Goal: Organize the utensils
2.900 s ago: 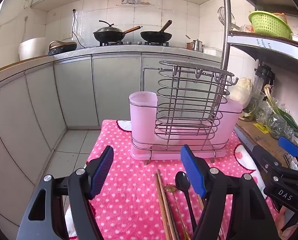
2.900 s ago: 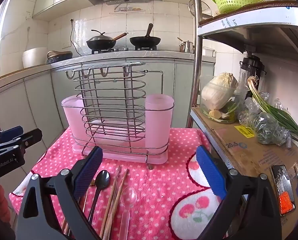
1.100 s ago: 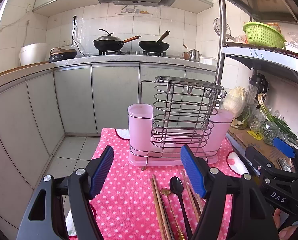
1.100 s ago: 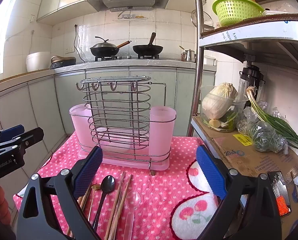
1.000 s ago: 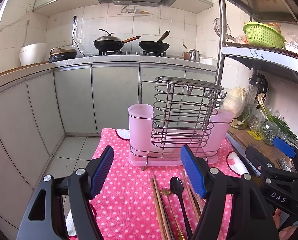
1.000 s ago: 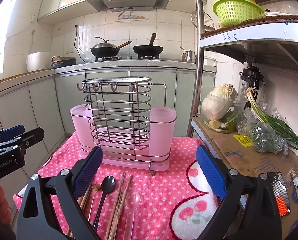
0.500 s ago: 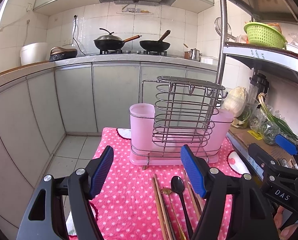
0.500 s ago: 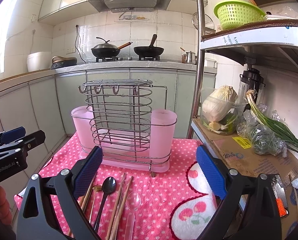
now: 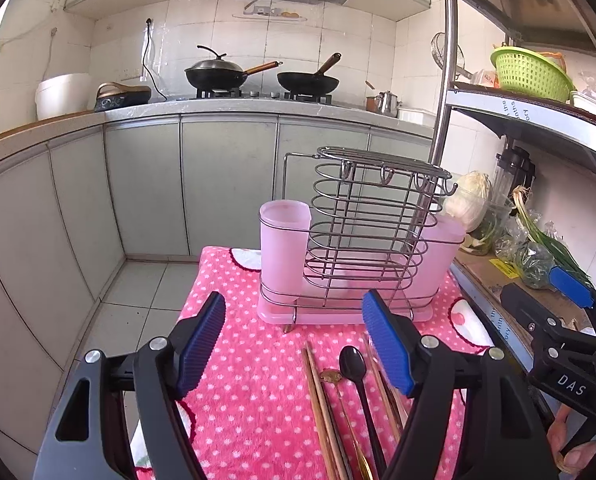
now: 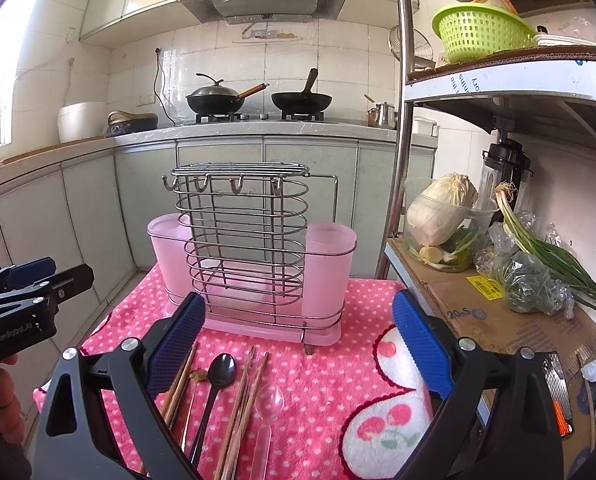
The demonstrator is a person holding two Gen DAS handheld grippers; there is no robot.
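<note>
A wire rack [image 9: 367, 236] with pink cups [image 9: 284, 240] stands on a pink dotted cloth [image 9: 254, 392]; it also shows in the right wrist view [image 10: 242, 240]. Before it lie a black spoon [image 10: 214, 388], wooden chopsticks [image 10: 242, 408], a clear plastic spoon [image 10: 268, 412] and a gold spoon [image 10: 196, 378]. The black spoon [image 9: 355, 372] and chopsticks [image 9: 321, 400] show in the left wrist view too. My left gripper [image 9: 294, 344] is open and empty above the cloth's left part. My right gripper [image 10: 298, 344] is open and empty above the utensils.
A metal shelf [image 10: 497, 80] stands at the right with a green basket [image 10: 481, 30], a cabbage in a bowl [image 10: 445, 216] and green onions [image 10: 545, 256] on cardboard. Counter cabinets [image 9: 226, 184] with woks [image 9: 214, 74] lie behind. Tiled floor [image 9: 134, 312] drops off left of the cloth.
Both grippers have drawn back and risen slightly, so the rack sits a little farther off. Both stay open and empty.
</note>
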